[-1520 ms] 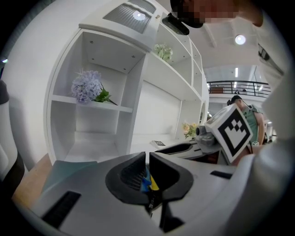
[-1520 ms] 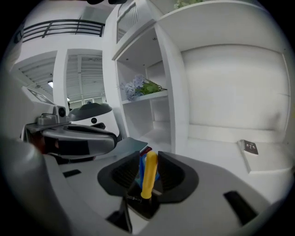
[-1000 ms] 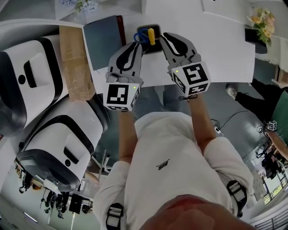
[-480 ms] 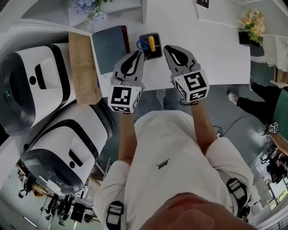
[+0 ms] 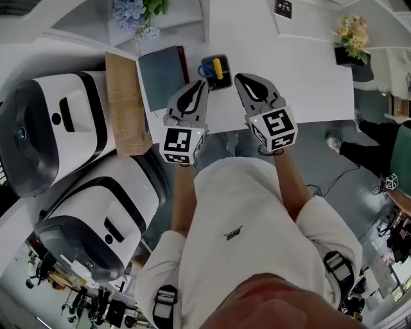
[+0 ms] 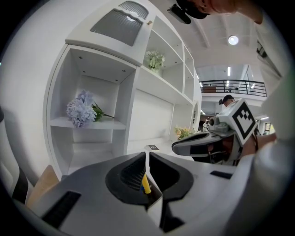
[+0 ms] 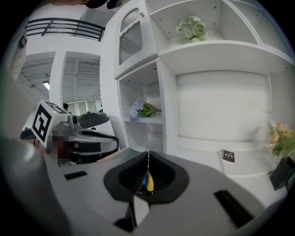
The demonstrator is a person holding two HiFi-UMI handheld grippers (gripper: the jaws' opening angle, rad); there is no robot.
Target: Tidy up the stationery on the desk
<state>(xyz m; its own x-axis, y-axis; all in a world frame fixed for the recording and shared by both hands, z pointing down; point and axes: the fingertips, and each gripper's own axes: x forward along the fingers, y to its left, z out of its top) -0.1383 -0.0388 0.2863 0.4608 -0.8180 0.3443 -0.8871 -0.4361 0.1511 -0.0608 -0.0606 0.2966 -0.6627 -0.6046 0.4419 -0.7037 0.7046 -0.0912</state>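
Observation:
A black pen holder (image 5: 224, 78) stands on the white desk (image 5: 302, 71). In it are a yellow marker (image 5: 218, 67) and blue-handled scissors (image 5: 207, 68). My left gripper (image 5: 201, 84) hangs just short of the holder on its near left, jaws together with nothing between them. My right gripper (image 5: 238, 78) is level with it on the holder's near right, also shut and empty. In the left gripper view the shut jaws (image 6: 147, 155) frame the yellow marker (image 6: 145, 183) beyond them. The right gripper view shows the same marker (image 7: 148, 180) past its closed jaws (image 7: 148, 155).
A dark notebook (image 5: 161, 75) lies left of the holder, with a brown board (image 5: 125, 106) beside it. White machines (image 5: 54, 138) stand off the desk's left. A small dark card (image 5: 282, 8) and a potted flower (image 5: 351, 35) sit far right. White shelves (image 6: 87, 124) hold blue flowers (image 6: 81, 108).
Both grippers have drawn back and up from the pen holder, whose marker their tips flanked a second ago. The marker and scissors stay in the holder.

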